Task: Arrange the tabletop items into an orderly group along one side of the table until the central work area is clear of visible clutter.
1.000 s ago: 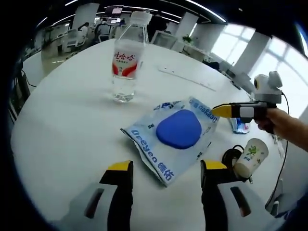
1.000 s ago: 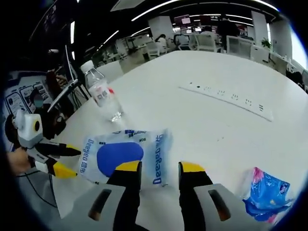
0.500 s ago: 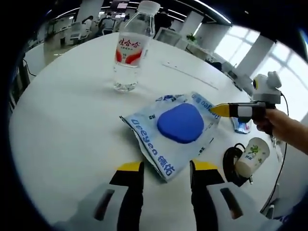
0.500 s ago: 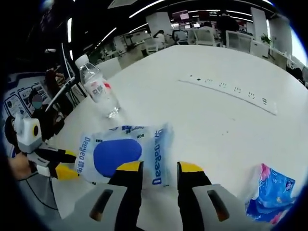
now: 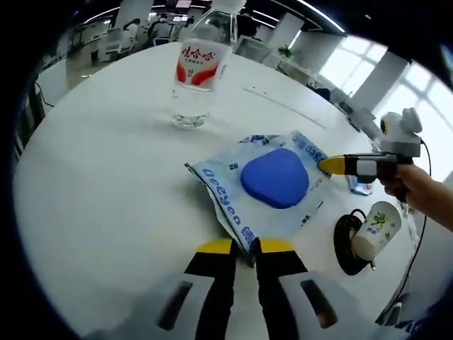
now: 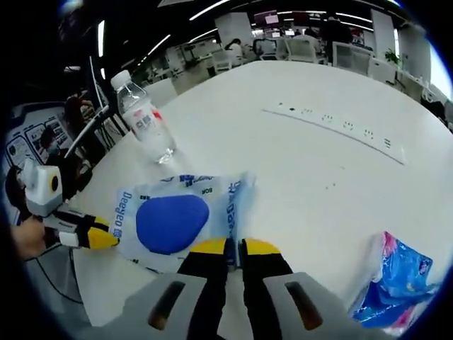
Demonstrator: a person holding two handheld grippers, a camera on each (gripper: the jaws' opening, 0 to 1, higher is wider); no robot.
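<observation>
The flat plastic packet (image 5: pixel 272 184) with the blue pad (image 5: pixel 276 177) sealed inside lies mid-worktop (image 5: pixel 99 184), and both tongs have it by opposite ends. In the left gripper view the left tongs (image 5: pixel 239 248) are all but closed on the packet's near corner, the packet stretching away toward 1 o'clock; its long axis runs from that corner to the far edge, where the right tongs' yellow tip meets it at about 3 o'clock. In the right gripper view the right tongs (image 6: pixel 232 248) are pinched onto the packet's edge straight ahead at 12 o'clock, the body of it spreading toward 10 o'clock. The packet is pinned at both ends, so the coming shift has to carry the two hands the same way, or the film will stretch or tear.

Writing: "Deeyeo" in blue along the packet's border, with Chinese characters beside it. The water bottle (image 5: pixel 198 78), standing at 11 o'clock from the left tongs, has a red-and-white label with Chinese script — too small to read surely. A printed paper cup (image 5: pixel 374 230) stands at 3 o'clock beside a black cable coil (image 5: pixel 347 244); a blue-and-pink tissue pack (image 6: pixel 396 290) lies at 4 o'clock in the right gripper view.
</observation>
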